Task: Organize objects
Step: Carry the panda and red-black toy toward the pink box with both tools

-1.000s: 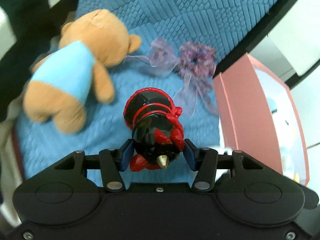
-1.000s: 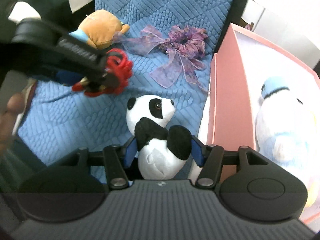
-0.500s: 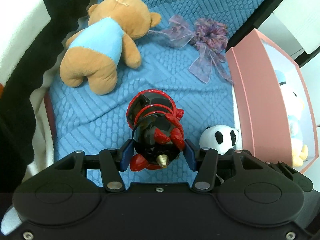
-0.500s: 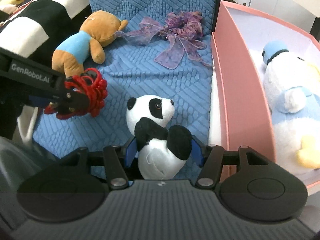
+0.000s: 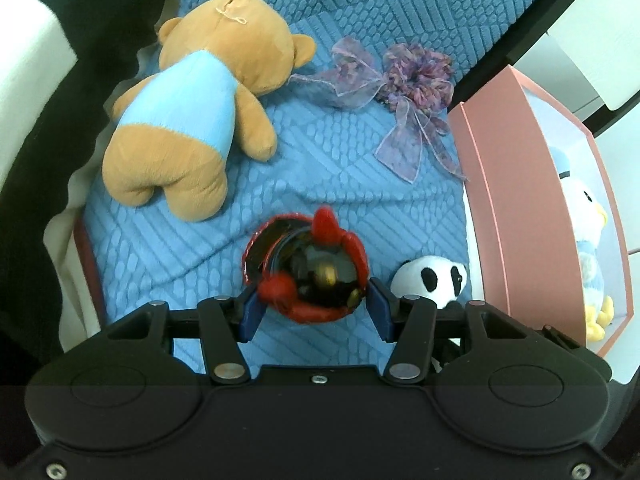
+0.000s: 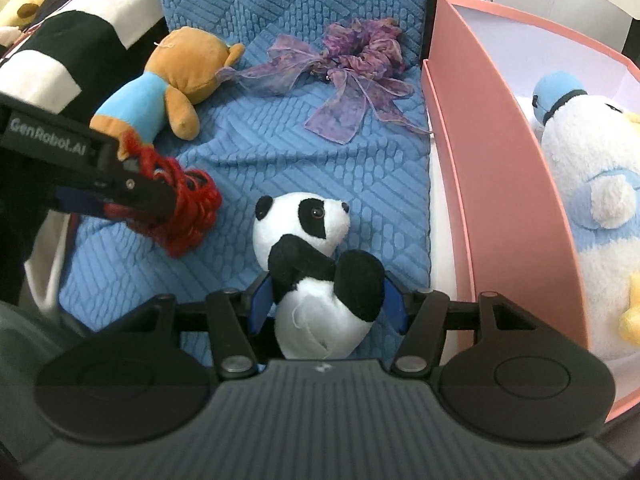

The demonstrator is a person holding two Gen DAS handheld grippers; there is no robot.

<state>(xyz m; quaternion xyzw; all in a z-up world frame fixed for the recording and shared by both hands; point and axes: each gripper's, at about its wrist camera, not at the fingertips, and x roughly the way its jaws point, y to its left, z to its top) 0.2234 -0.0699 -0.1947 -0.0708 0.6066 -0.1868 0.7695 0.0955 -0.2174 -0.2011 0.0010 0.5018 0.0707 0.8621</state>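
My left gripper [image 5: 314,308] is shut on a red and black corded toy [image 5: 308,272], held just above the blue quilted cover [image 5: 320,168]. The right wrist view shows the same toy [image 6: 188,216] and the left gripper [image 6: 160,200] at the left. My right gripper [image 6: 326,304] is shut on a small panda plush [image 6: 304,224] by its body, head pointing away; its head [image 5: 432,280] shows in the left wrist view. A pink box [image 6: 500,180] stands just right of the panda, with a white and blue duck plush [image 6: 580,168] inside.
A brown bear in a blue shirt [image 5: 192,120] lies face down at the far left of the cover. A purple ribbon scrunchie [image 5: 408,80] lies at the back near the pink box [image 5: 500,200]. A black and white striped fabric [image 6: 60,48] borders the left side.
The red and black toy has tipped in the left jaws and now shows end on. The right gripper has rolled slightly with the panda still in it.
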